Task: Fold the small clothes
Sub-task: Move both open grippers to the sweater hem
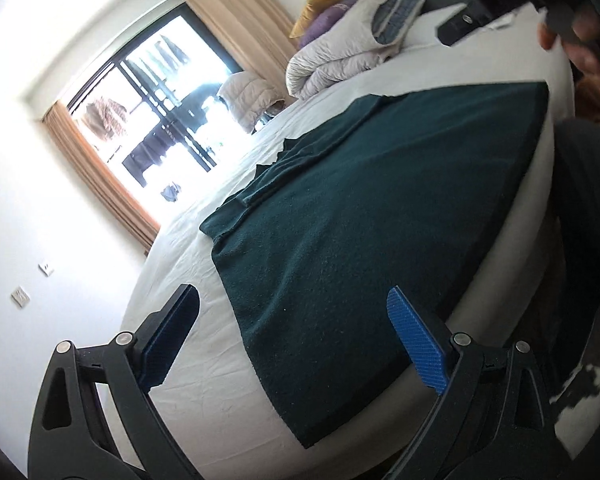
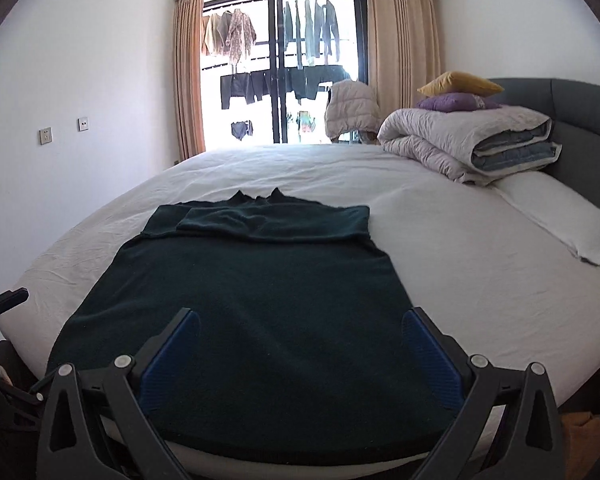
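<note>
A dark green knit sweater lies flat on the white bed sheet, its sleeves folded across the chest and its collar pointing toward the window. In the right wrist view my right gripper hovers open above the sweater's near hem, nothing between its blue pads. The left wrist view is tilted; the same sweater stretches away from my left gripper, which is open over the sweater's near corner and the sheet beside it, holding nothing. Part of the left gripper shows at the far left edge of the right wrist view.
A rolled quilt with a purple and a yellow cushion on it sits at the bed's far right, next to a white pillow and a grey headboard. Clothes hang outside the window. A person's hand shows upper right in the left wrist view.
</note>
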Demonstrator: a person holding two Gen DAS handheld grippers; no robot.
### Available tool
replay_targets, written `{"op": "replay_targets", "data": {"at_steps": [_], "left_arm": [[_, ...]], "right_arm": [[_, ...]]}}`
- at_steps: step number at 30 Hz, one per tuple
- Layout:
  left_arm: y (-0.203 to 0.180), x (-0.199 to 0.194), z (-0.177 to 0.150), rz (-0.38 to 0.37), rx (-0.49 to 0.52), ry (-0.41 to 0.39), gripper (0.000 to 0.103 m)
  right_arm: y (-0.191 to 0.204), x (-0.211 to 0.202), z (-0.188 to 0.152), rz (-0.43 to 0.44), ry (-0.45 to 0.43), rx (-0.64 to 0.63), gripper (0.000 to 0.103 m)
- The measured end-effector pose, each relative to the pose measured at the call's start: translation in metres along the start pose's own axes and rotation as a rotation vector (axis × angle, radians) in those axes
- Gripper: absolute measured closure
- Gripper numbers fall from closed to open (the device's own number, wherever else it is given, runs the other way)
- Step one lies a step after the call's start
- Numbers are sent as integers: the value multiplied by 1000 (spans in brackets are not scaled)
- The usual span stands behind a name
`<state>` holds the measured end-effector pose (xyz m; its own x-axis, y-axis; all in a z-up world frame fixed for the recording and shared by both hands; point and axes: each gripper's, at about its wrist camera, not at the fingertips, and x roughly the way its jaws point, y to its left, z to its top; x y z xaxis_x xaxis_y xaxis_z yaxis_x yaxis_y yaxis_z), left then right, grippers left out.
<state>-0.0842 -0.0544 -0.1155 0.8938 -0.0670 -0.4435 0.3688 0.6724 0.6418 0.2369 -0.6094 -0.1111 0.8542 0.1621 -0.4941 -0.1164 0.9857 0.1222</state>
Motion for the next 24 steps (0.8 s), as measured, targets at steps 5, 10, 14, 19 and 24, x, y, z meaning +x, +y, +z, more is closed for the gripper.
{"op": "replay_targets", "data": {"at_steps": [5, 10, 14, 19, 24], "left_arm": [[-26, -8, -17, 1, 222, -40, 6], [-31, -2, -38, 18, 346, -40, 6], [-23, 5, -36, 12, 343, -52, 6], [-38, 15, -47, 35, 489, -63, 6], [-42, 21, -72, 61, 603, -61, 6]], "right_arm": [[-7, 3, -5, 39, 21, 60, 3], [-1, 2, -11, 10, 13, -4, 3], [-6, 15, -4, 134, 39, 108, 5], [-9, 44, -10, 269, 166, 250, 21], [-4, 51, -27, 250, 236, 207, 22]]}}
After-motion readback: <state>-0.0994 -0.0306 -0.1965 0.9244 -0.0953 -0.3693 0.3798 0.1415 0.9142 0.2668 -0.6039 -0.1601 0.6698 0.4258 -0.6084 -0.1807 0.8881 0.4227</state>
